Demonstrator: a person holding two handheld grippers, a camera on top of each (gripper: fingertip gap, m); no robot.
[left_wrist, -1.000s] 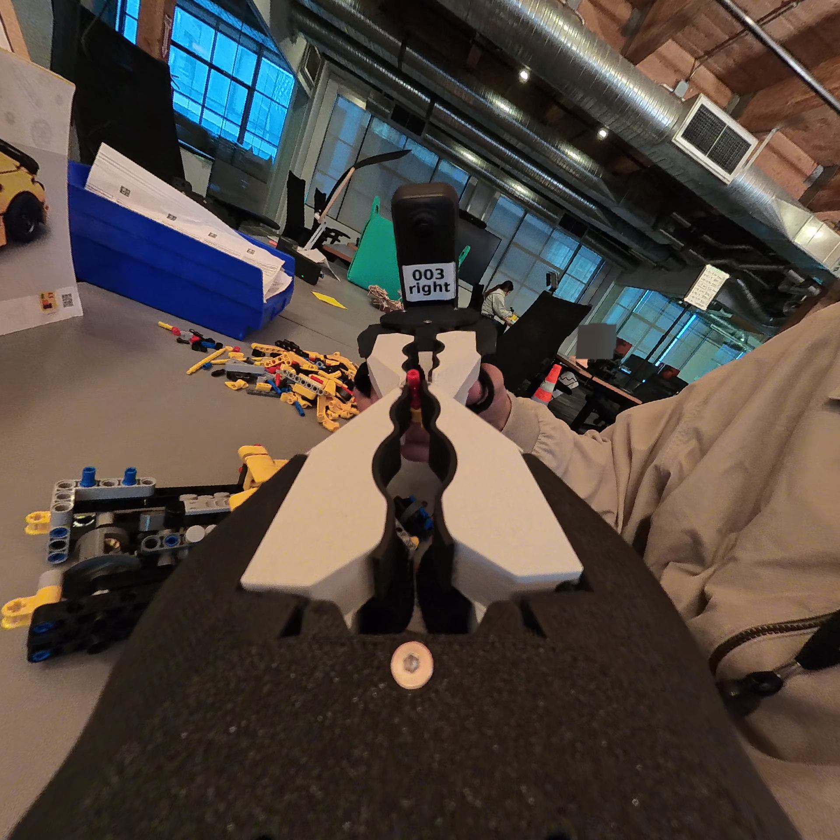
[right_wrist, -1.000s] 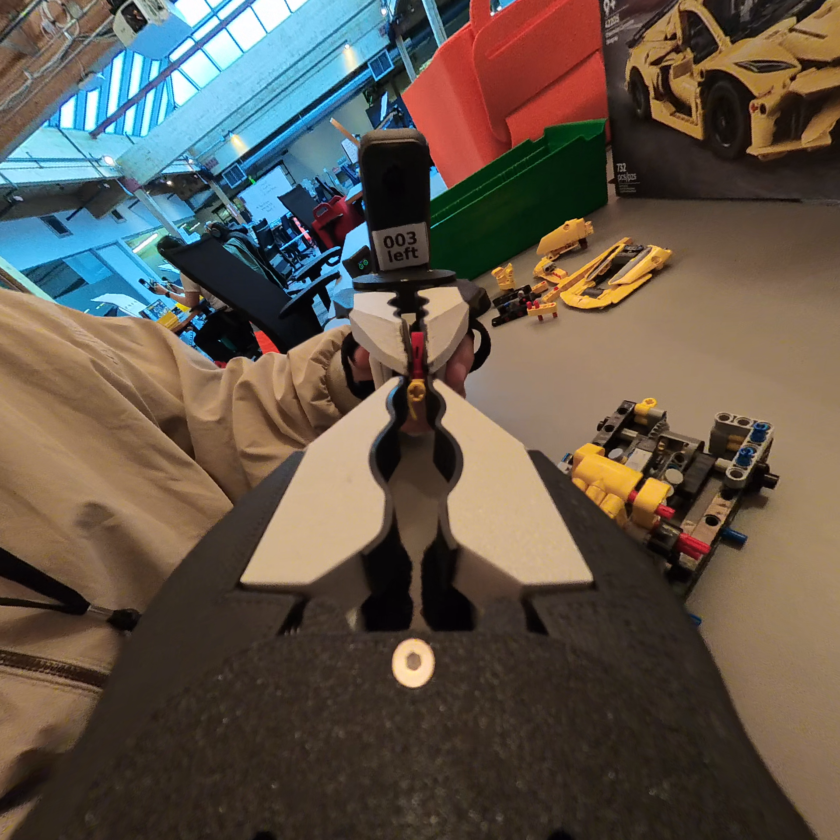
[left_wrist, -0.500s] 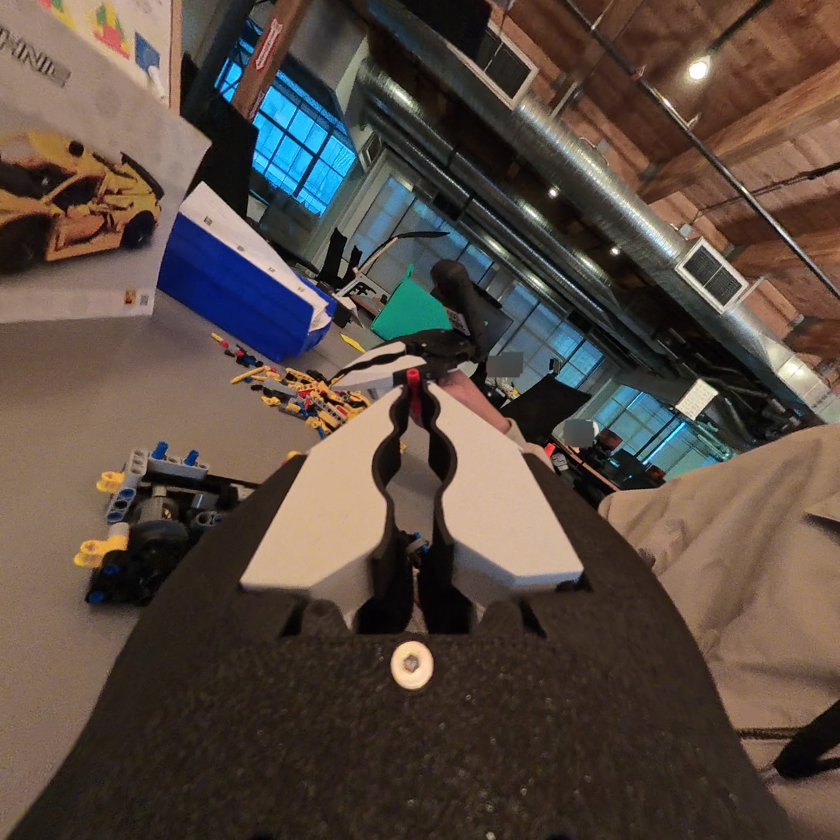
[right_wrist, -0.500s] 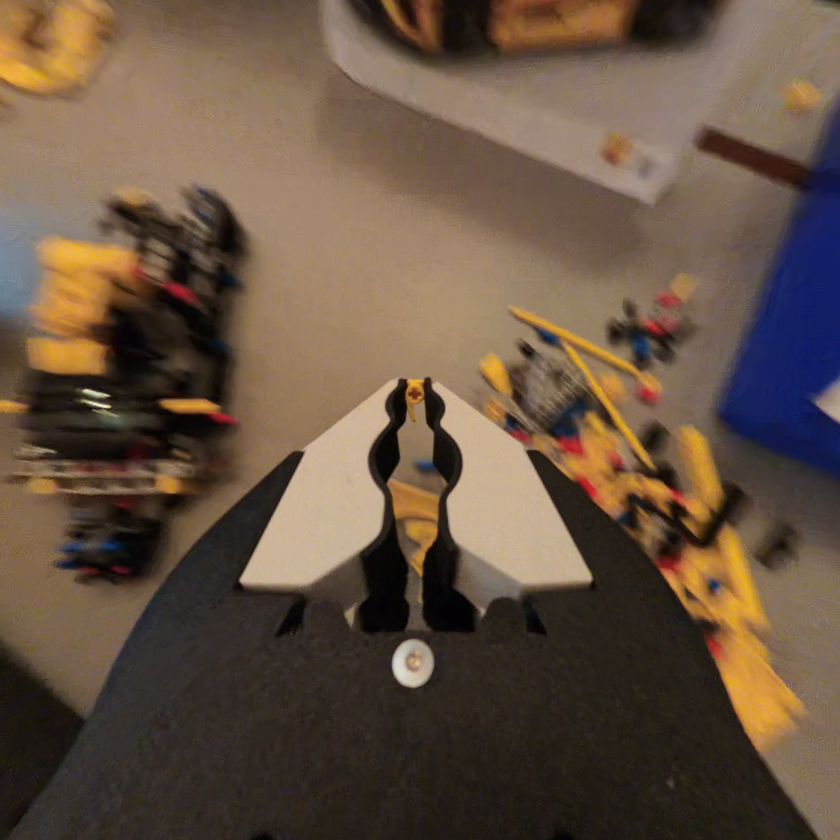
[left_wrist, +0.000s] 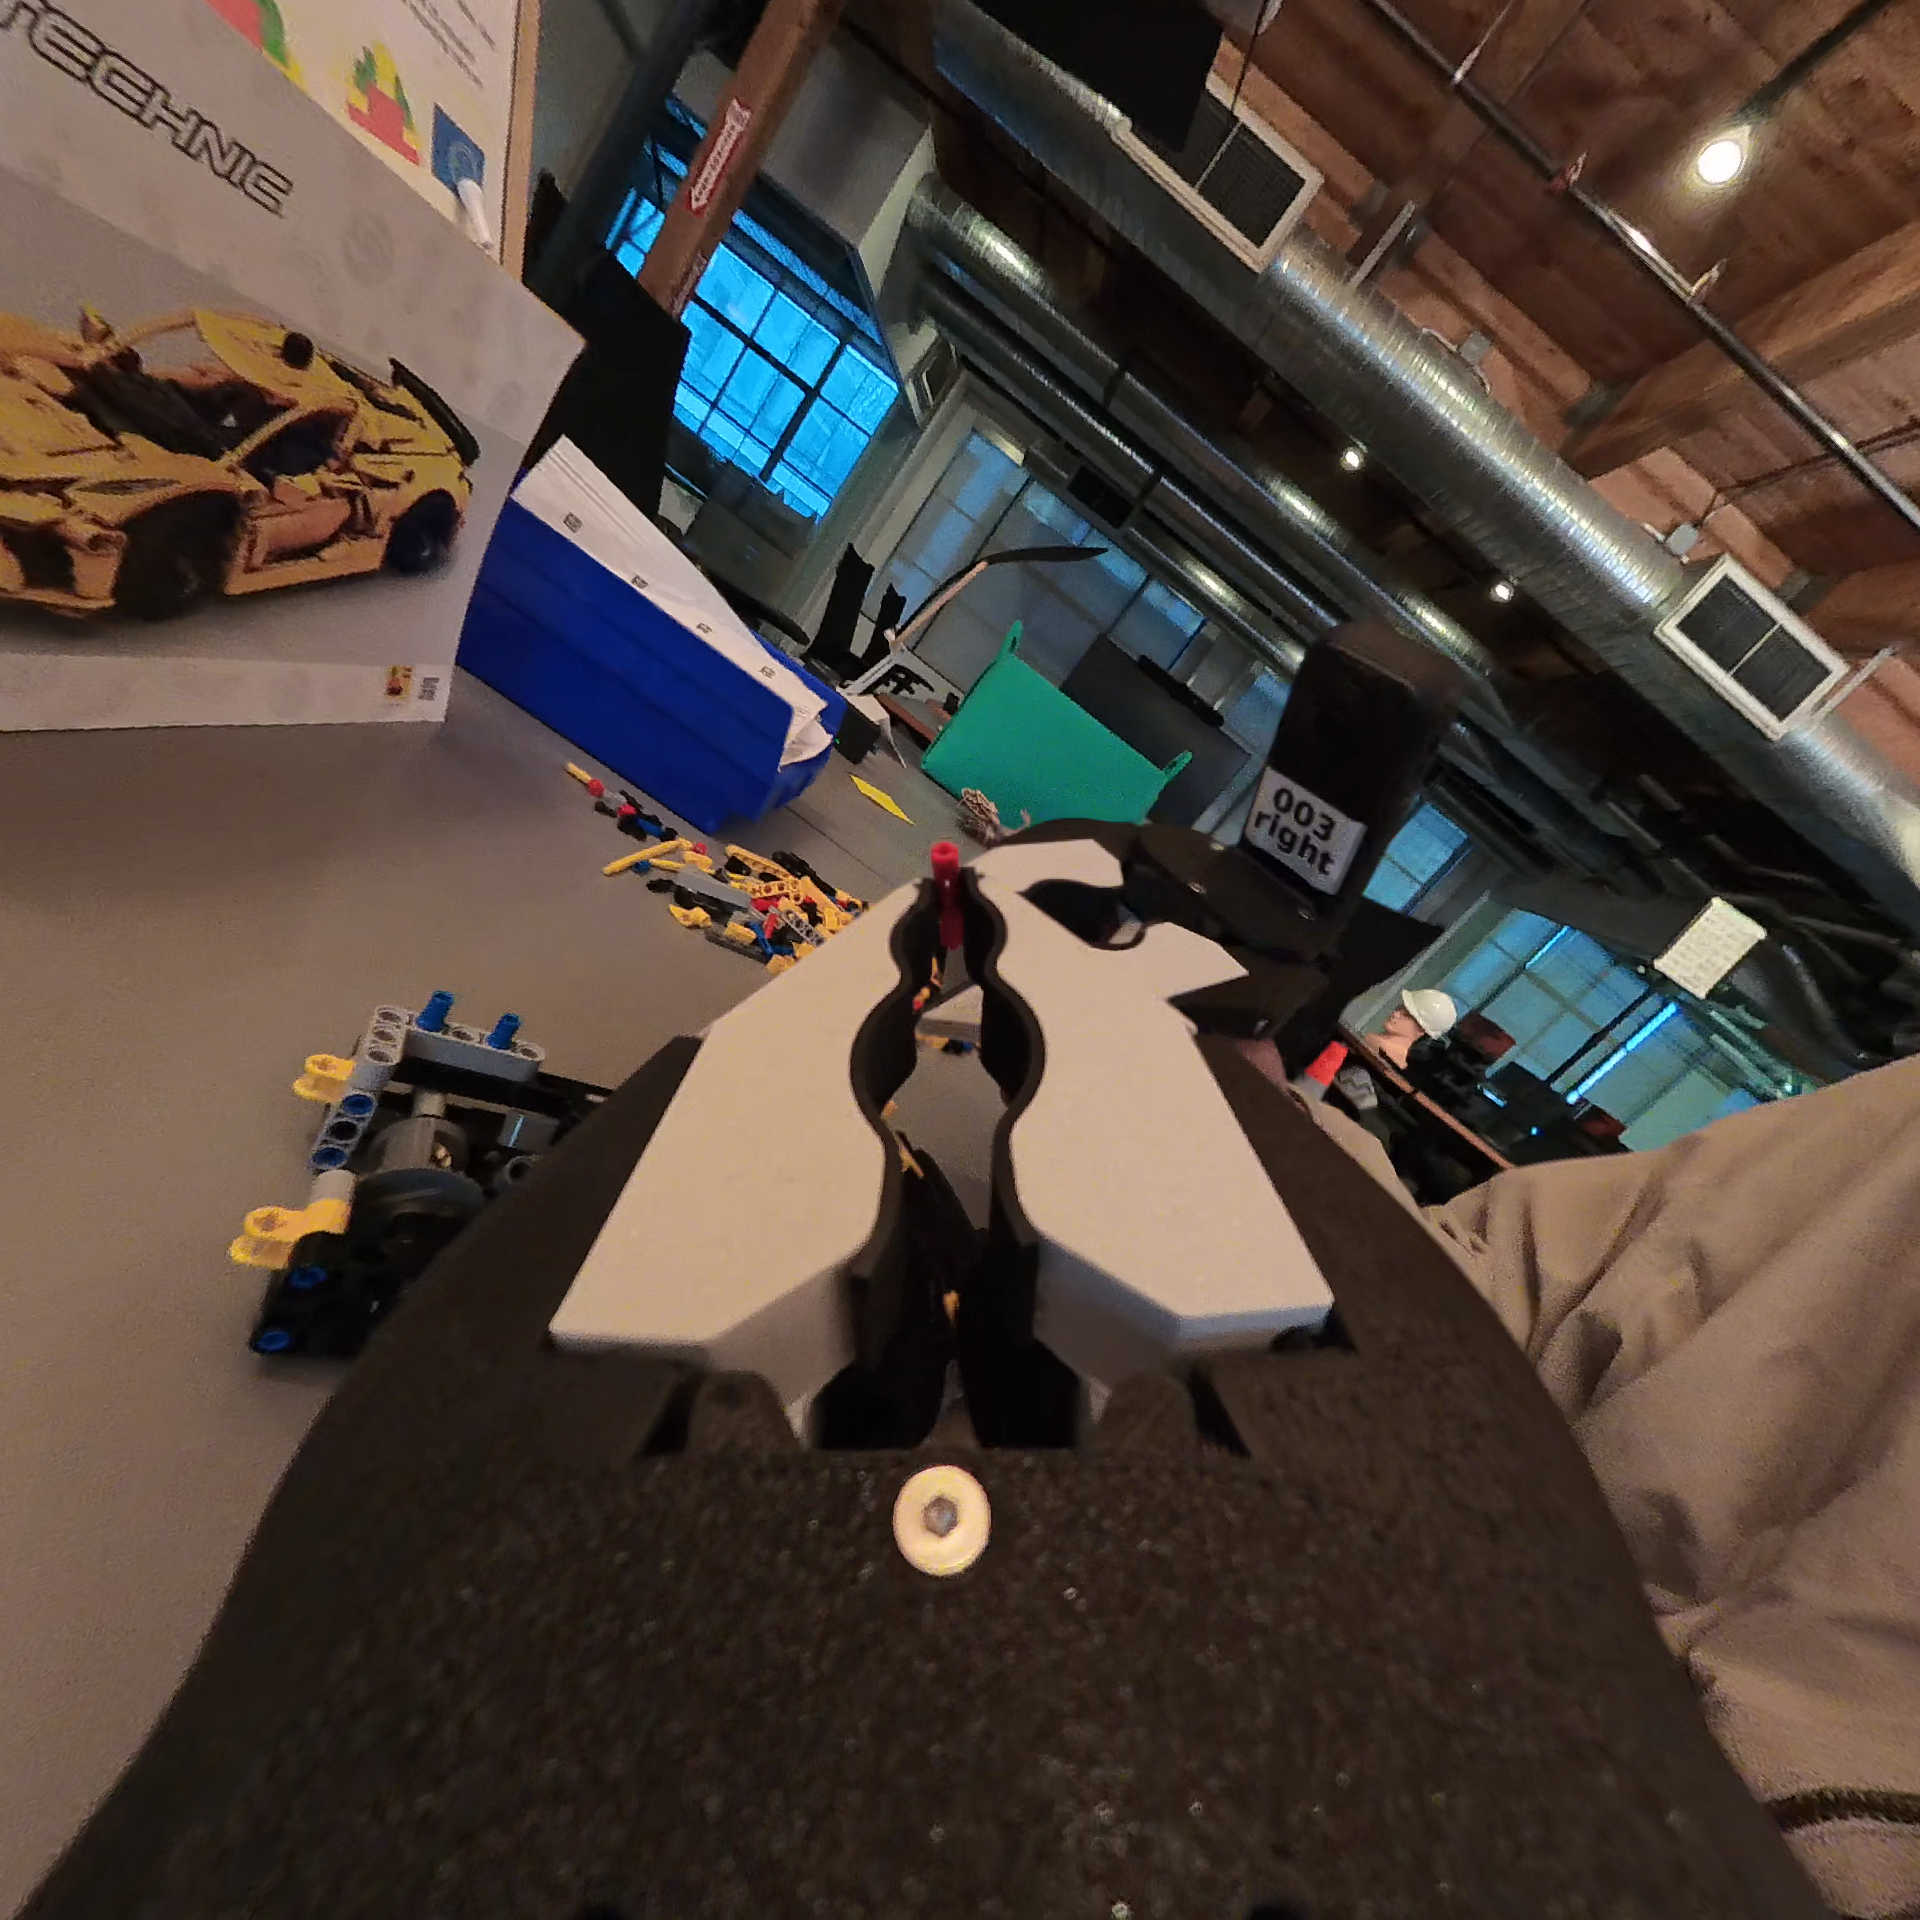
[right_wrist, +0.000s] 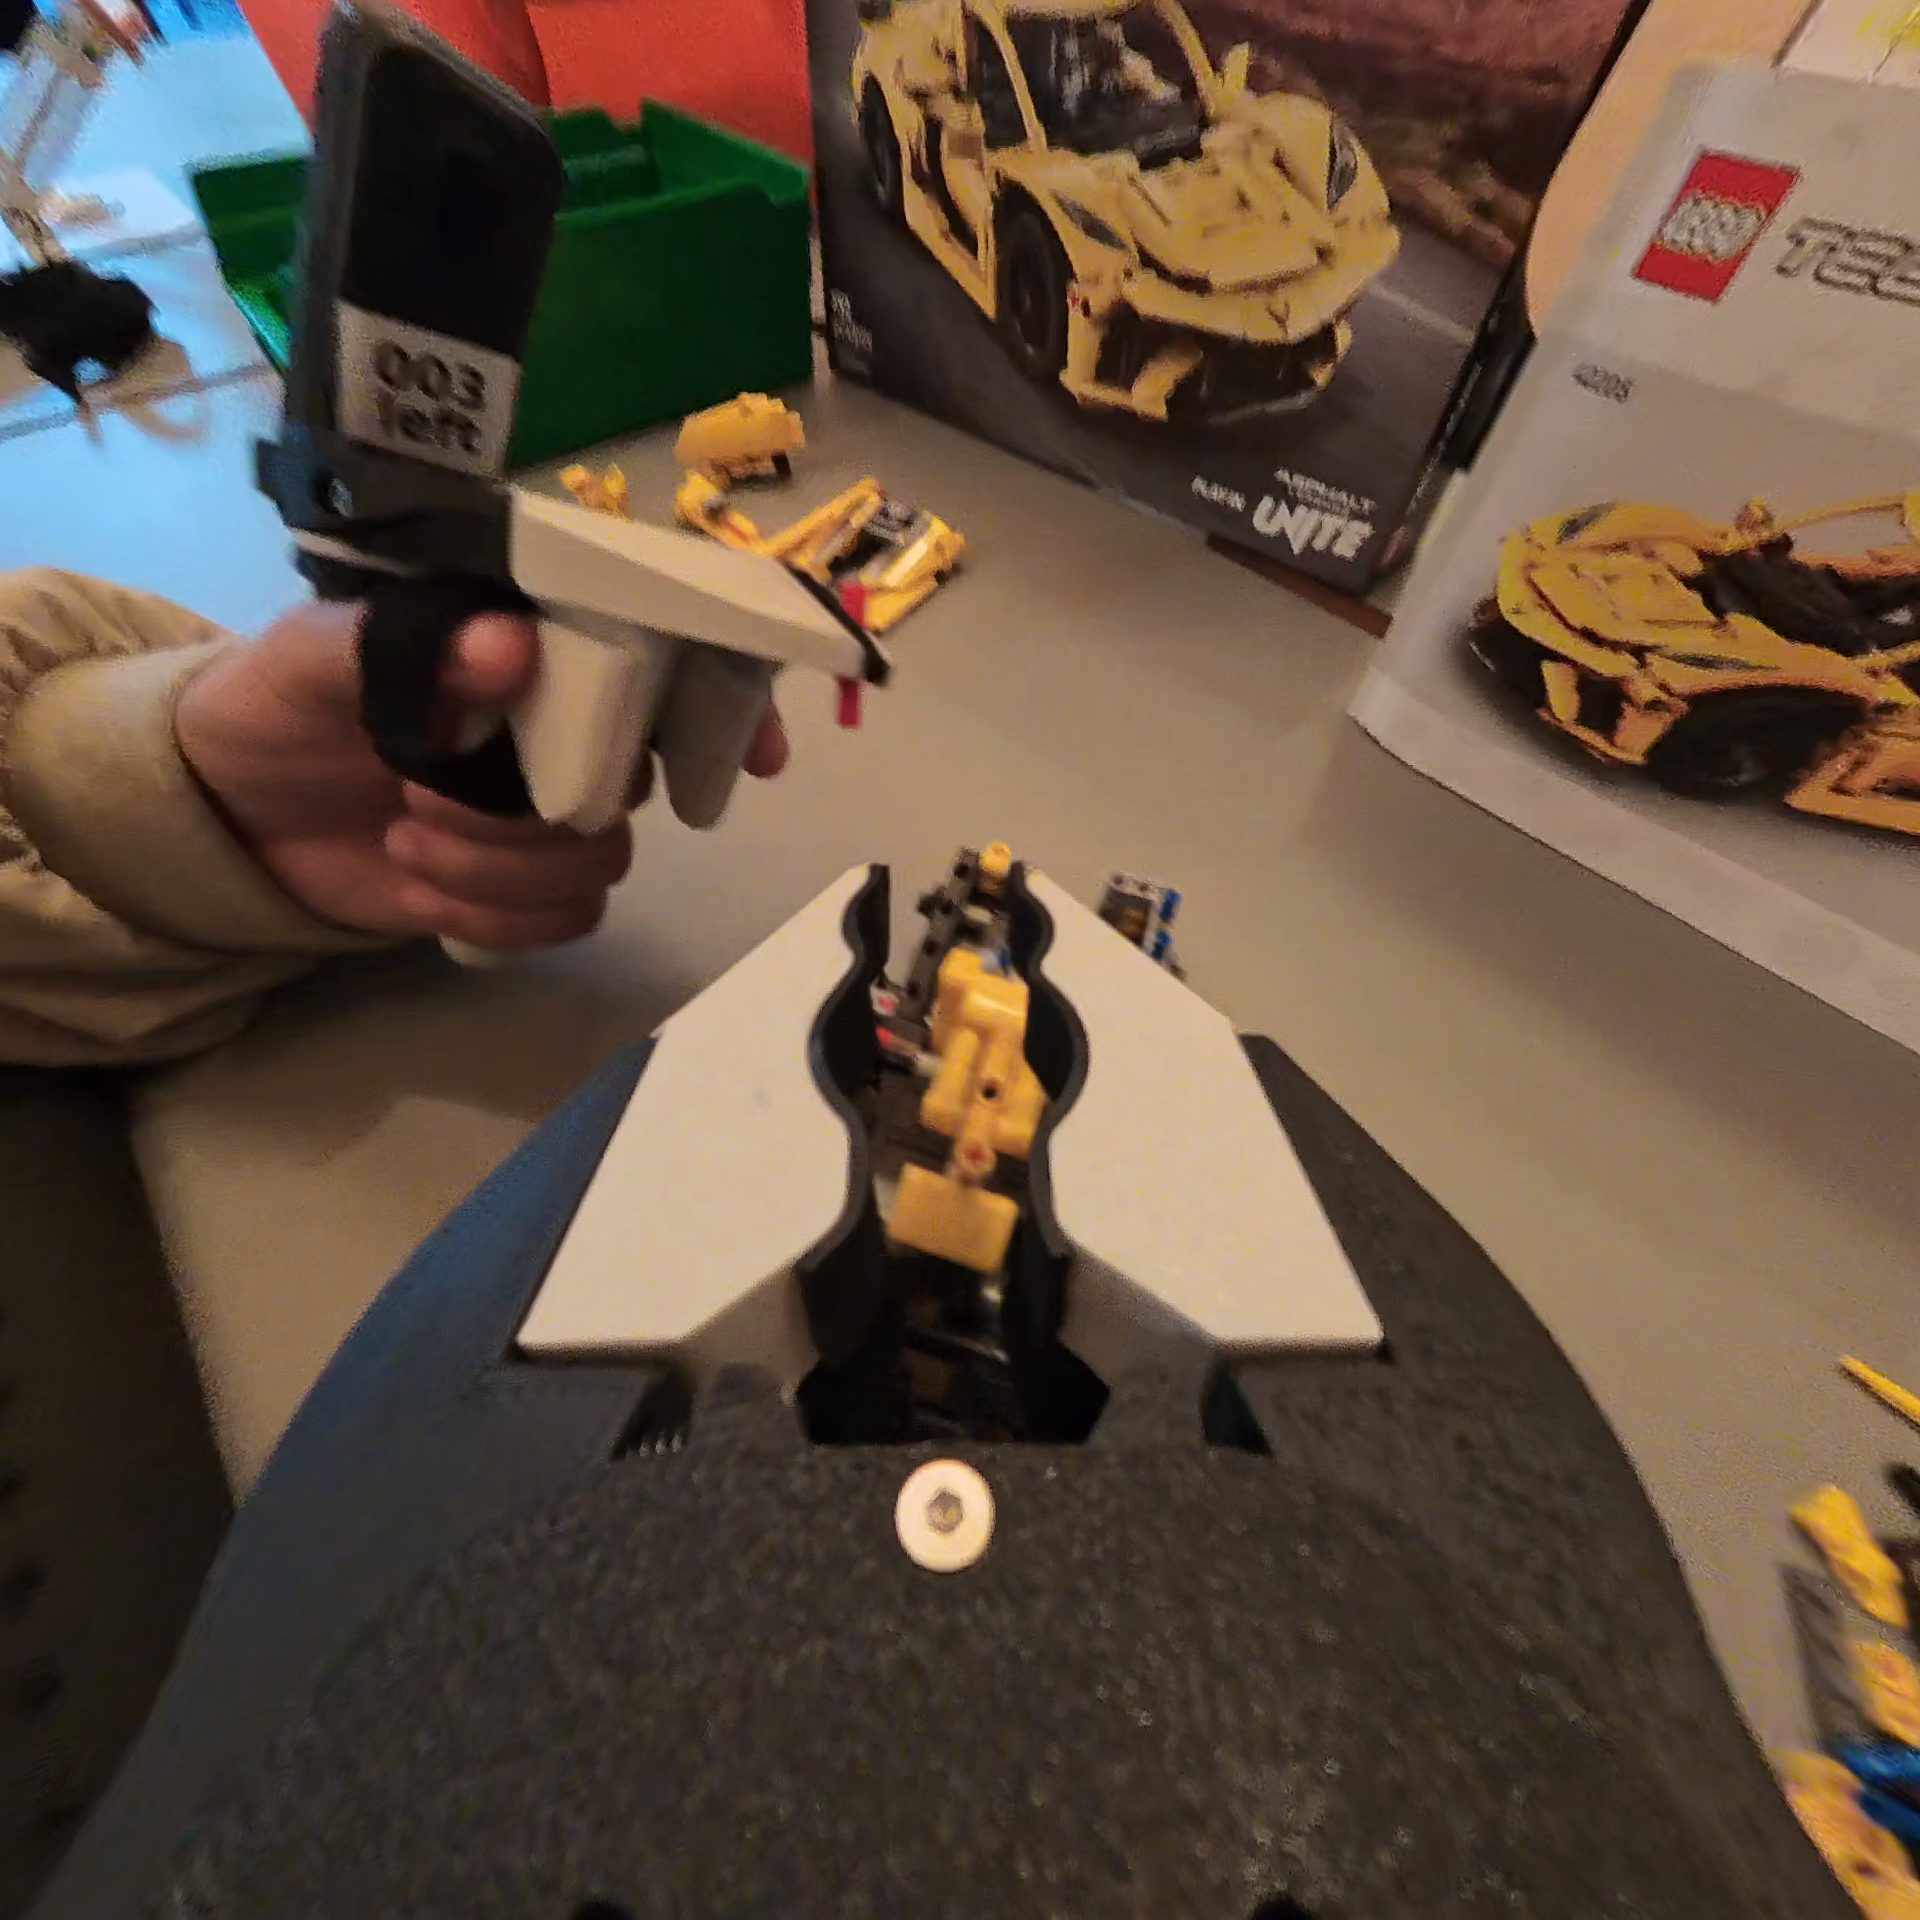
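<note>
The short red plastic pin (left_wrist: 943, 894) is sitting clamped at the tip of the left claw (left_wrist: 943, 909), held aloft over the grey desk (left_wrist: 208, 935). The right claw (right_wrist: 951, 894) is standing narrowly parted and empty, hovering over the partly built black-and-yellow brick chassis (right_wrist: 971, 1049). Risk: the pin is gripped only at the fingertips, so a tilt or knock could twist it loose among the scattered yellow loose parts (left_wrist: 743, 904).
</note>
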